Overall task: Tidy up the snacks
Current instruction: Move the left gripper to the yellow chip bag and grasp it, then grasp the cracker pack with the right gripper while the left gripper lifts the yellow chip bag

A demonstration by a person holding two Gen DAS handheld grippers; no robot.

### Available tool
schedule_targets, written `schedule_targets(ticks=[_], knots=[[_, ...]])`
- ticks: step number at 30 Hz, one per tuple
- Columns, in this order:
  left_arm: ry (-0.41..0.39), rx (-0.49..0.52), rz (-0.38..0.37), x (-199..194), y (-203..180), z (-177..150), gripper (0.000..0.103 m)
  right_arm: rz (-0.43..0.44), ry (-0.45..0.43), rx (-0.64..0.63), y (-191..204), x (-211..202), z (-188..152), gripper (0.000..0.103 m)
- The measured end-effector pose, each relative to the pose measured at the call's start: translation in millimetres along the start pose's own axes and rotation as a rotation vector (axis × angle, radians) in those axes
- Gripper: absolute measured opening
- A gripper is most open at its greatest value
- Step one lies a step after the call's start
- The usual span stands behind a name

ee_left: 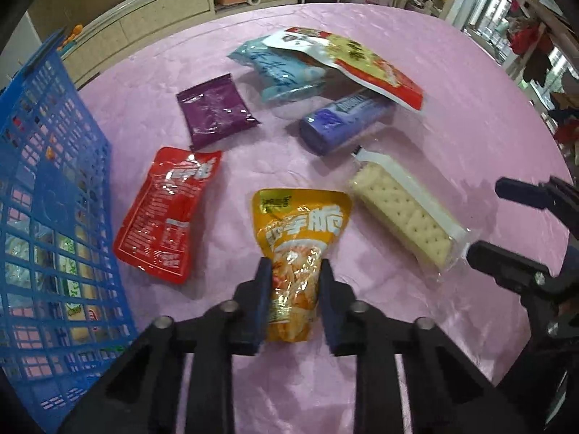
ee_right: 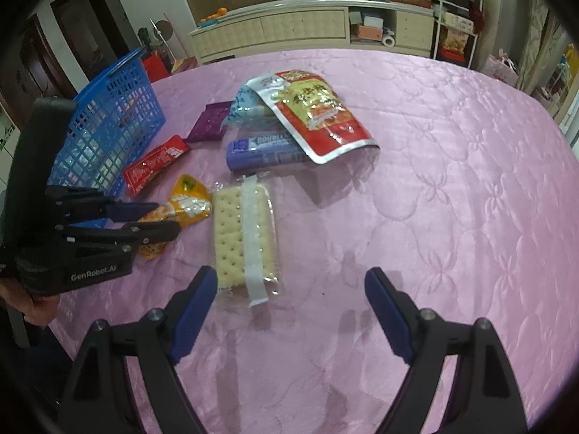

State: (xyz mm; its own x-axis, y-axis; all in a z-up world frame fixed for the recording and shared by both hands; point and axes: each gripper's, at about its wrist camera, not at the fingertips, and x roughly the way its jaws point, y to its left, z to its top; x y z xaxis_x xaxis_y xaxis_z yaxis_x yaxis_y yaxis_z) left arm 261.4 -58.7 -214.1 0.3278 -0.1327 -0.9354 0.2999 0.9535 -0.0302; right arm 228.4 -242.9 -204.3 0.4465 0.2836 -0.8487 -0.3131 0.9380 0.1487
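Observation:
My left gripper (ee_left: pixel 295 282) is shut on the lower end of a yellow snack pouch (ee_left: pixel 300 224), which lies on the pink tablecloth; both blue pads press its sides in. In the right wrist view the same left gripper (ee_right: pixel 166 217) pinches the yellow pouch (ee_right: pixel 190 202) beside the blue basket (ee_right: pixel 115 126). My right gripper (ee_right: pixel 291 289) stands open over the near end of a clear cracker pack (ee_right: pixel 242 238), holding nothing. It also shows as the right gripper (ee_left: pixel 486 217) just right of the cracker pack (ee_left: pixel 401 213). The blue basket (ee_left: pixel 54 181) holds several snacks.
On the cloth lie a red pouch (ee_left: pixel 166 213), a purple packet (ee_left: pixel 217 112), a pale blue packet (ee_left: pixel 278 68), a blue-violet biscuit roll (ee_left: pixel 340 123) and a large red-and-yellow pouch (ee_left: pixel 362 65) leaning over both. A cream cabinet (ee_right: pixel 289 29) stands beyond the table.

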Motion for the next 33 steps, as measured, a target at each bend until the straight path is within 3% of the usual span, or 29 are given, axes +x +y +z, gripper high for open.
schedule_targets(ticks=[5,12,24,28,31,33], knots=[[-0.044,-0.04,-0.007,-7.8,-8.7,-19.3,0.014,-0.018,0.0,-0.038,6.5,-4.2,3.8,0.087],[-0.127,-0.017,0.019,-37.0,-27.9,-33.7,0.014,-0.028,-0.003,-0.066,13.2,-1.4,8.9,0.087],[-0.164,0.024,0.081,-51.4,-25.5,-34.9,0.014,0.027,0.047,-0.132,26.6,34.5,20.5,0.086],[-0.169,0.018,0.097,-52.1,-21.9,-34.5,0.014,0.011,0.058,-0.163,33.6,47.6,26.5,0.069],[-0.171,0.021,0.109,-54.1,-23.0,-37.3,0.014,-0.004,0.052,-0.194,37.8,48.4,29.5,0.048],[-0.178,0.018,0.108,-59.1,-24.2,-39.8,0.014,0.038,0.061,-0.179,36.4,44.4,28.9,0.047]])
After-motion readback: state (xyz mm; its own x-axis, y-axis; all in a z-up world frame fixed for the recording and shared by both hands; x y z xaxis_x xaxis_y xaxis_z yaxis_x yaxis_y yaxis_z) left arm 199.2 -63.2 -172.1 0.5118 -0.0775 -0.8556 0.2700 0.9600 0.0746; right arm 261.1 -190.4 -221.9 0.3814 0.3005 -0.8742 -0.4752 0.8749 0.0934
